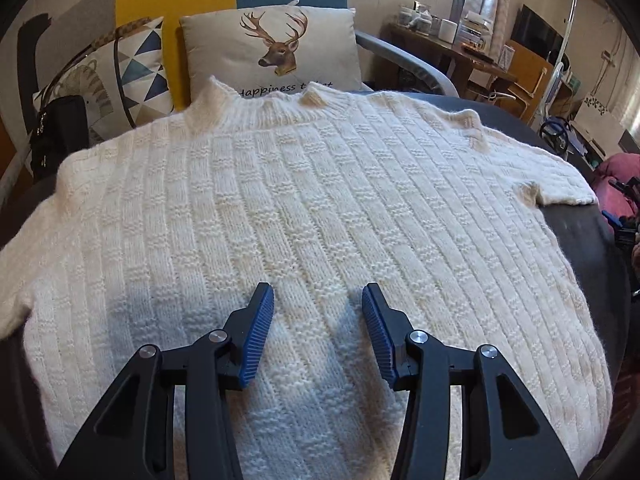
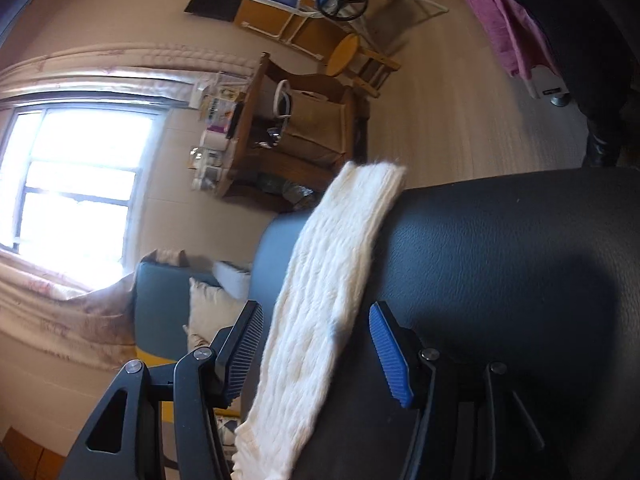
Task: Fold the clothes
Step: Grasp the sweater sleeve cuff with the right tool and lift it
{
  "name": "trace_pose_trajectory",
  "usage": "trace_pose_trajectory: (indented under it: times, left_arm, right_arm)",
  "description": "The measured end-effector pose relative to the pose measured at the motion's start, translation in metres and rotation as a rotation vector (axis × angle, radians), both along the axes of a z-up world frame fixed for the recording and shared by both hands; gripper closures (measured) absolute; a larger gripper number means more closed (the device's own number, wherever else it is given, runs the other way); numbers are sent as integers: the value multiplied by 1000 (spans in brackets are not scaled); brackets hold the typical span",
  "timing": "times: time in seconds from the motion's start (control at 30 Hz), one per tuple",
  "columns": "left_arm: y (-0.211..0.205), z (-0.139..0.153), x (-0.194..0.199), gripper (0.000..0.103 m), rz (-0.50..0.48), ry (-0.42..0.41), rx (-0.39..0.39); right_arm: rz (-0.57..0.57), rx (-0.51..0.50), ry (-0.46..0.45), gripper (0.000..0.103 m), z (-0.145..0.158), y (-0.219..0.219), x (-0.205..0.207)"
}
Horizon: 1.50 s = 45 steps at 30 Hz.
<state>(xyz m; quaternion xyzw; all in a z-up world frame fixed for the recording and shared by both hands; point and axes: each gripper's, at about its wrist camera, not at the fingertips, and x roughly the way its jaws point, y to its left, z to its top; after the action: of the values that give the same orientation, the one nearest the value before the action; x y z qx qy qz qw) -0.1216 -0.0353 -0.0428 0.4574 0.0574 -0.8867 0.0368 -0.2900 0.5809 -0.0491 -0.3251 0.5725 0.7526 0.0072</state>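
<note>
While the cream knitted sweater [image 1: 304, 208] is lying spread flat across the dark padded surface [image 1: 580, 236], collar toward the cushions at the back, the left gripper [image 1: 318, 300] is hovering above its lower middle with the jaws standing apart and nothing between the blue ribbed pads [image 1: 258, 336]; whether the tips are brushing the knit is not clear. A deer-print cushion [image 1: 276, 48] is leaning just behind the collar, with a triangle-patterned cushion [image 1: 132, 68] beside it and a black bag [image 1: 56, 136] resting at the far left edge. In the right wrist view, which is rolled sideways, the right gripper [image 2: 316, 324] is pointing along the sweater's sleeve [image 2: 320, 312], a narrow cream strip draped over the edge of the dark surface [image 2: 500, 280]. Its jaws are standing wide on either side of the strip, the fingers [image 2: 390, 350] not pressing on it. A bright window [image 2: 76, 176] and a wooden desk [image 2: 288, 136] are showing beyond.
</note>
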Motion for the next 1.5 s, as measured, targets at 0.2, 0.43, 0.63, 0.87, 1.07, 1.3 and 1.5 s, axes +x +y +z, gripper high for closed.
trace_pose_trajectory:
  times: [0.2, 0.43, 0.63, 0.87, 1.07, 1.3, 1.5]
  left_arm:
    - [5, 0, 2, 52, -6, -2, -8]
    - [2, 0, 1, 52, -3, -4, 8]
    - [1, 0, 2, 52, -5, -5, 16]
    - [1, 0, 5, 51, -17, -10, 9]
    - [1, 0, 4, 51, -9, -16, 15]
    - [-10, 4, 3, 51, 31, -21, 98]
    - [-33, 9, 8, 51, 105, -15, 175]
  right_arm:
    - [-15, 26, -29, 50, -4, 1, -13]
    - [16, 90, -39, 49, 1, -9, -26]
    - [103, 194, -125, 77, 6, -15, -40]
    - [122, 238, -147, 96, 0, -13, -40]
    - [125, 194, 1, 96, 13, -22, -39]
    - [234, 141, 198, 96, 62, -68, -56]
    - [259, 160, 210, 96, 92, -106, -58]
